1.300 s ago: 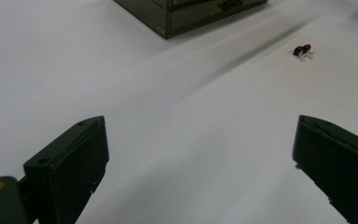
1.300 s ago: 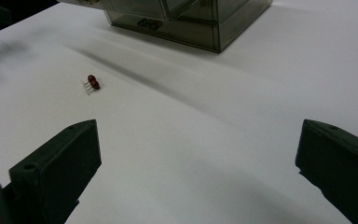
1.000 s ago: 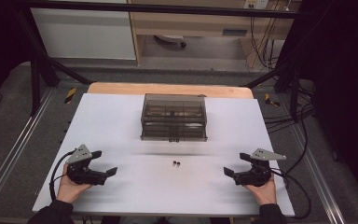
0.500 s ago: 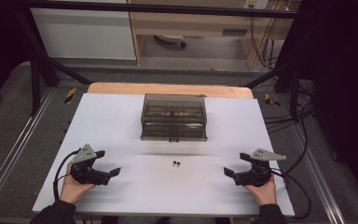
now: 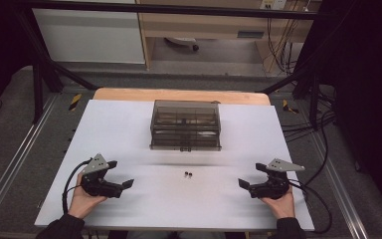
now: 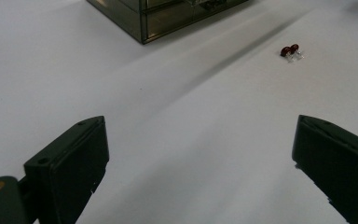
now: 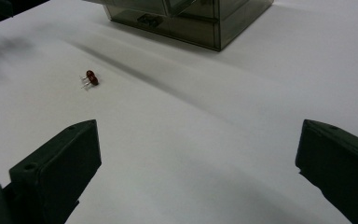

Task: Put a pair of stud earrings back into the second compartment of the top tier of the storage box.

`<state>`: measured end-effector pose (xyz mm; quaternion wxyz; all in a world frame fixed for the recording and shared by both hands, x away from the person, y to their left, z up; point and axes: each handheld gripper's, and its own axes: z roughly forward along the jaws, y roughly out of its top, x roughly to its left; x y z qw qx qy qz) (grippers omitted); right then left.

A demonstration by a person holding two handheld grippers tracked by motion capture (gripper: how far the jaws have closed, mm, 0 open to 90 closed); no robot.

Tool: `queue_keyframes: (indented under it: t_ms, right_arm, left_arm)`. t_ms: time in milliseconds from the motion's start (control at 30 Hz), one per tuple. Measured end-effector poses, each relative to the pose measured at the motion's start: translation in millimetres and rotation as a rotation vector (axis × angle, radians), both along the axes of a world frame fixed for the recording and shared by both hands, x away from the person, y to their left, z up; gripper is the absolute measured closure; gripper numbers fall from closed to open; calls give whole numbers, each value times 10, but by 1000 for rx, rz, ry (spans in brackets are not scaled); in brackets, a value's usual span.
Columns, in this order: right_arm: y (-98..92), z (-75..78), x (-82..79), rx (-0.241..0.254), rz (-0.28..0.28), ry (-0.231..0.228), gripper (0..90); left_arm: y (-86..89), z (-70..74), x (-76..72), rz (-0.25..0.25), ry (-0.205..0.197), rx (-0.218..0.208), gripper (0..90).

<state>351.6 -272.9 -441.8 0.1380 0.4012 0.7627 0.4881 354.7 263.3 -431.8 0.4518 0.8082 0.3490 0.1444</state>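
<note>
A smoky see-through drawer box [image 5: 185, 125] stands at the middle of the white table [image 5: 129, 129]. Two small dark red parts with wire legs [image 5: 188, 174] lie together in front of it. My left gripper [image 5: 120, 174] rests near the front left, open and holding nothing, and points toward the parts. My right gripper [image 5: 251, 175] mirrors it at the front right, also open. In the left gripper view the red parts [image 6: 290, 50] lie far ahead to the right of the wide-apart jaws, with the box [image 6: 168, 14] beyond. In the right gripper view the parts [image 7: 91, 78] lie ahead to the left, below the box [image 7: 200, 18].
A wooden strip [image 5: 179, 94] edges the table's far side. Black frame posts [image 5: 40, 84] and floor rails flank the table, and cables [image 5: 303, 124] hang at the right. Bare white surface lies between both grippers and the parts.
My left gripper has shifted a little to the right, toward the red parts. The right gripper, the box and the parts have stayed put.
</note>
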Motion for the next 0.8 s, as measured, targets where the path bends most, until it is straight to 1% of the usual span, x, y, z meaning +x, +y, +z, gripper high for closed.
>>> queue_keyframes:
  t_ms: [167,533,600,800]
  right_arm:
    - [0,-1,1,-4,1,-2,5]
    - [4,-8,3,-18,6,-7,6]
    - [5,-7,1,-17,5,-5,6]
    - [8,-11,4,-18,8,-1,6]
  left_arm:
    - [-59,4,2,-1,5,4,36]
    - [-275,-2,6,-29,17,25,36]
    - [-299,-1,5,-35,18,33,36]
    - [-349,12,3,-37,23,34,36]
